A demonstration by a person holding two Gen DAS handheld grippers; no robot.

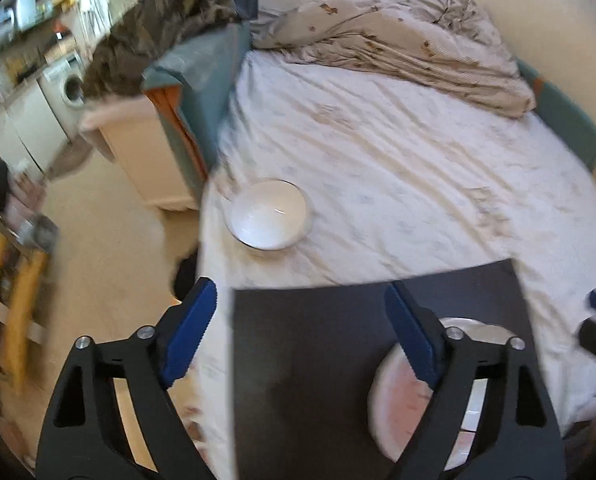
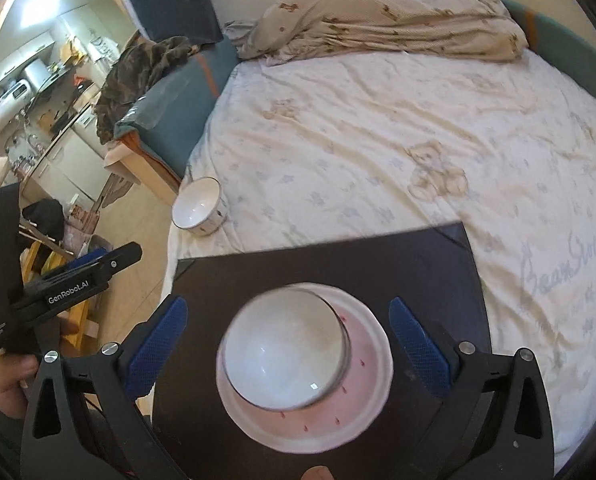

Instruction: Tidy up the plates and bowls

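1. A dark board (image 2: pixel 398 272) is seen lying flat on the bed (image 2: pixel 378 140), on its patterned white sheet, near the bed's near edge.
2. A pink-tinted plate (image 2: pixel 350 412) with small red marks is found on the board; a white bowl (image 2: pixel 285 348) with a dark rim is seated upright on it, offset toward the plate's far left side.
3. The right tool (image 2: pixel 287 340) is held above this stack with the jaws spread wide. The blue pads (image 2: pixel 155 348) are stood clear on either side of plate and bowl; nothing is touched or gripped.
4. A second white bowl (image 1: pixel 267 214) is set upright on the sheet beyond the board's far left corner, close to the left edge of the bed and well apart from the stack.
5. The left tool (image 1: pixel 302 320) is seen with the jaws apart and nothing between them. In its own view the left pad is over the bed edge and the right pad over the board, beside the plate. The view is motion-blurred.
6. In the right wrist view the left tool is seen at far left, off the bed, held by a hand (image 2: pixel 5 376).
7. A rumpled duvet (image 2: pixel 378 12) is noted at the far end of the bed.
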